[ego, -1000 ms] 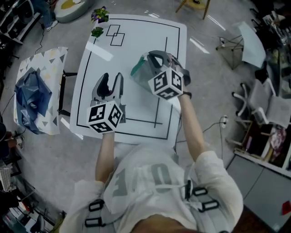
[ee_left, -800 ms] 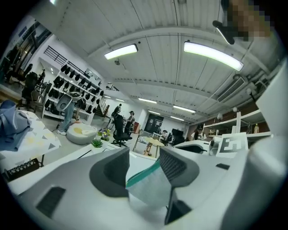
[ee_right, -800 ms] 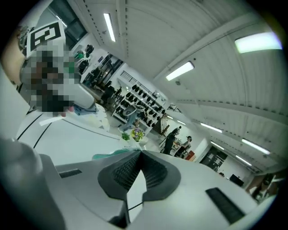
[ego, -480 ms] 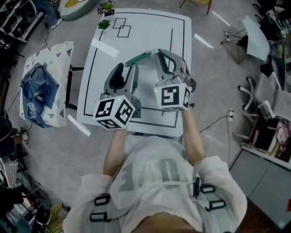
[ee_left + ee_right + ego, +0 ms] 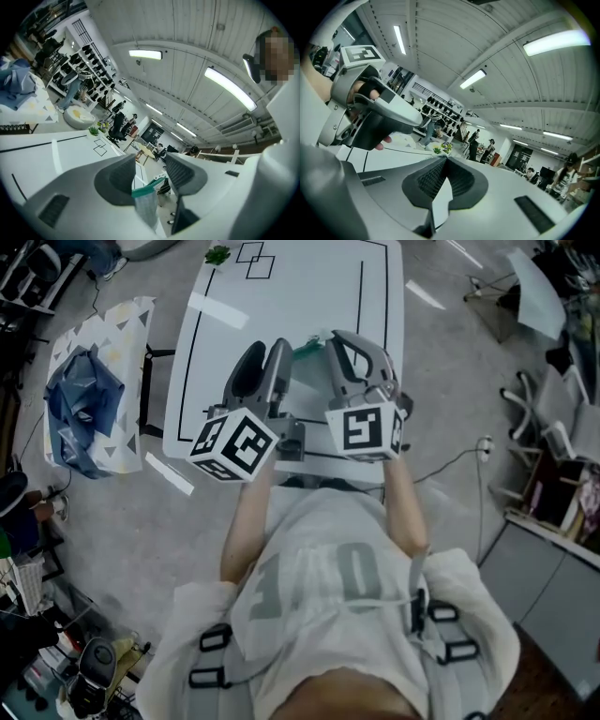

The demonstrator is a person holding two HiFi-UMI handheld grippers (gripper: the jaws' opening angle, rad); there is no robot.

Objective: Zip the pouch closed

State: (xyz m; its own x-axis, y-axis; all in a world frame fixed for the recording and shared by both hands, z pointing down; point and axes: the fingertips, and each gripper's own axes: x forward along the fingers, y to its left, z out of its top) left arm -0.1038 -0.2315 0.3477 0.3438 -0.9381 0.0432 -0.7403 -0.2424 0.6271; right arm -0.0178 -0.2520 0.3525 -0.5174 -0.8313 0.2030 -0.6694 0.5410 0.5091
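Observation:
The pouch (image 5: 307, 348), clear with a green zip strip, hangs in the air above the white table (image 5: 309, 287), near its front edge. My right gripper (image 5: 339, 341) is shut on one side of it. In the right gripper view a thin pale sheet of the pouch (image 5: 440, 206) is pinched between the pads (image 5: 459, 180). My left gripper (image 5: 269, 345) is level beside it, jaws apart. In the left gripper view the pouch's green-topped end (image 5: 146, 201) sits between the two pads (image 5: 117, 176) of the left gripper (image 5: 150, 161), and a gap shows beside it.
Black lines are taped on the table, and a small green plant (image 5: 217, 254) stands at its far left corner. A stand with a blue bag (image 5: 80, 409) is left of the table. Chairs (image 5: 553, 427) and a floor cable (image 5: 459, 460) are to the right.
Both grippers have risen and come toward the table's near edge, the right one carrying the pouch. The left gripper has moved in from the left until the pouch's end lies between its jaws.

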